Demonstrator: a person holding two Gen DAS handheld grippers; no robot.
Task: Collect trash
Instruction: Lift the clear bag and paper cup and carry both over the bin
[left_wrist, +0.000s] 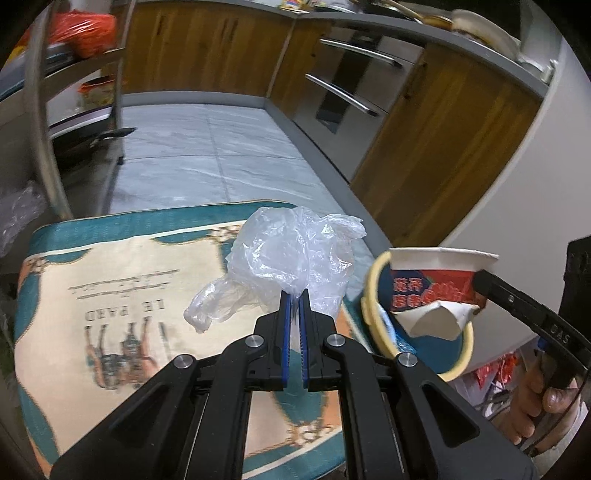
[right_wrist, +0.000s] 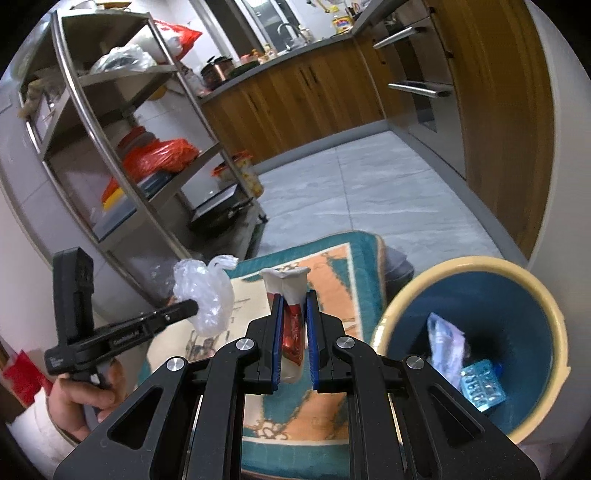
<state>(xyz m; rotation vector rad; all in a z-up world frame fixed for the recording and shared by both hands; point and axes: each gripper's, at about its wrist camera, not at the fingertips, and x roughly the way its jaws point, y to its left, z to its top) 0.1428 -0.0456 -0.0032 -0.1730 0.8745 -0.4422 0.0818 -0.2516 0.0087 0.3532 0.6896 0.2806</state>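
My left gripper (left_wrist: 294, 295) is shut on a crumpled clear plastic bag (left_wrist: 291, 254) and holds it above the patterned mat (left_wrist: 110, 295). The bag also shows in the right wrist view (right_wrist: 207, 295), pinched at the left gripper's tip (right_wrist: 192, 306). My right gripper (right_wrist: 293, 299) is shut on a crushed red and white paper cup (right_wrist: 290, 295). In the left wrist view the cup (left_wrist: 432, 284) hangs over the rim of the blue bin (left_wrist: 373, 280) with the right gripper's finger (left_wrist: 484, 280) on it. The bin (right_wrist: 524, 280) holds a blue blister pack (right_wrist: 482, 384) and a wrapper (right_wrist: 443, 339).
A steel shelf rack (right_wrist: 110, 147) with red bags stands at left. Wooden cabinets (left_wrist: 199, 48) and an oven (left_wrist: 351, 85) line the far and right sides. Grey tiled floor (left_wrist: 207, 158) lies beyond the mat.
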